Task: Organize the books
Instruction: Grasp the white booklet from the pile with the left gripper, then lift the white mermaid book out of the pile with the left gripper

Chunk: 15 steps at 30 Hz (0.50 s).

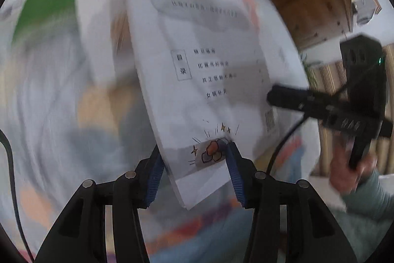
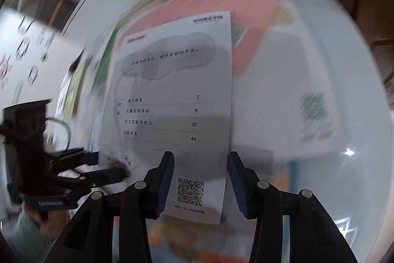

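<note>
While both views smear with motion blur, the white booklet (image 1: 211, 80) stays sharp, raised above a white round table (image 2: 344, 80) strewn with other books. The left gripper (image 1: 194, 159) has its blue-padded fingers (image 1: 155, 174) pressed against the lower corner of the booklet, clamped on it beside a small cartoon drawing; in the right wrist view that same gripper (image 2: 118, 170) shows at the left edge, pinching the page's lower left corner. The right gripper (image 2: 200, 179) has its jaws spread apart around the booklet's bottom edge near a QR code (image 2: 190, 191), and whether either pad touches the paper cannot be told; from the left wrist view its dark finger (image 1: 290, 97) lies against the page's right side. The booklet shows a contents page with Chinese headings, page numbers 2, 16, 30 and 44, and a grey cloud shape above. Behind it lie a pink book (image 2: 246, 16) and a green-covered one (image 1: 46, 1)
</note>
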Each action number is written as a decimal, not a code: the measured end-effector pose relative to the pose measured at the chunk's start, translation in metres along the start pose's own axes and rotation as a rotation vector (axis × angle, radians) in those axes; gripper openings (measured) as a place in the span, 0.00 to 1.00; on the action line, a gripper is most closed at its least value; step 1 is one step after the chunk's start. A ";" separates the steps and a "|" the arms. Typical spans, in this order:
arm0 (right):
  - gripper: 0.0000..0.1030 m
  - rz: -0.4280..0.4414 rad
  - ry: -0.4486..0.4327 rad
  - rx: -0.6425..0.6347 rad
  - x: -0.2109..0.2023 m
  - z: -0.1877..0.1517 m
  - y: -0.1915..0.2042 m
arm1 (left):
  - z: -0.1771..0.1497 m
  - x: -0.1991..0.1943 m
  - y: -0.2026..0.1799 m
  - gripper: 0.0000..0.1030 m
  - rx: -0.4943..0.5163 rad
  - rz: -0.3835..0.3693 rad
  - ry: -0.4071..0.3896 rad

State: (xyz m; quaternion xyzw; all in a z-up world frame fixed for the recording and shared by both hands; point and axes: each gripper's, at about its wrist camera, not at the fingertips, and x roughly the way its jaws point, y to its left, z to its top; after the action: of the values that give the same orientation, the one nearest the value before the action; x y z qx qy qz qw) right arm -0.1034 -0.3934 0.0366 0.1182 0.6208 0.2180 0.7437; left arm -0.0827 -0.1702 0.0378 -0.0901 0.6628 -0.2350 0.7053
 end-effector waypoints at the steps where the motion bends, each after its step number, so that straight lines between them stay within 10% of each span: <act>1: 0.44 0.029 0.038 -0.016 0.003 -0.006 0.003 | -0.008 -0.005 0.004 0.44 -0.013 -0.004 -0.013; 8: 0.41 0.141 0.078 0.066 0.004 -0.025 -0.018 | -0.007 -0.040 0.033 0.44 -0.158 0.021 -0.153; 15: 0.44 0.188 -0.015 0.118 0.009 -0.012 -0.021 | 0.000 -0.017 0.015 0.45 -0.121 0.056 -0.117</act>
State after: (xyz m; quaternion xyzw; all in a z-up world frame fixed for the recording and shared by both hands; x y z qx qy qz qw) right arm -0.1097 -0.4088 0.0171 0.2212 0.6133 0.2488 0.7163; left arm -0.0799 -0.1493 0.0463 -0.1275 0.6359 -0.1688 0.7422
